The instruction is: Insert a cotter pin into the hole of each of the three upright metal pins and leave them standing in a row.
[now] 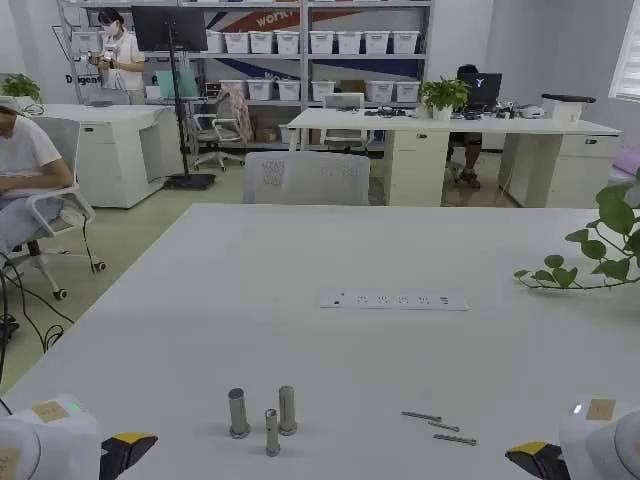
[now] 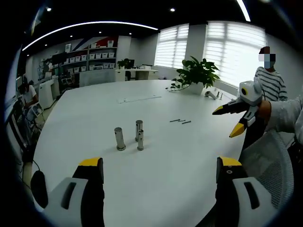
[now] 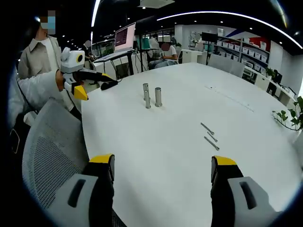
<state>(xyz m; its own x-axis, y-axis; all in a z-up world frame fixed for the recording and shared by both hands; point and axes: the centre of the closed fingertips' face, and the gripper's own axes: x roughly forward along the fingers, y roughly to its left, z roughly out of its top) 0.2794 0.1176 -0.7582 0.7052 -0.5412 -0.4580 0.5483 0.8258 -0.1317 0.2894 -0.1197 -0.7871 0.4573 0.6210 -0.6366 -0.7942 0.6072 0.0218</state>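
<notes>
Both empty, jaws spread wide: left gripper (image 2: 160, 163) and right gripper (image 3: 162, 160) hover at the near edge of the counter (image 1: 330, 250), well apart from the parts. The three metal pins (image 1: 272, 425) stand upright in a tight cluster, not a row, just beside each other, left of centre. The three cotter pins (image 1: 443, 427) lie flat to their right, near one another, none inserted yet. Risks as I judge them: the cotter pins are thin and flat on a smooth top, so a pinch could skid or flick one away or grab two at once. The metal pins are free-standing and crowded, so reaching for one could knock over its neighbours. Pushing a cotter pin sideways into an unsteadied pin would likely tip it, so the other gripper should hold that pin. The holes are too small to make out here, so misalignment is likely if a hole faces the wrong way. Writing: a wall banner (image 1: 272, 18) reads "WORK", rest cut off. The white strip (image 1: 394, 300) on the counter has marks too small to read, and so are the shelf bin (image 1: 321, 42) labels.
</notes>
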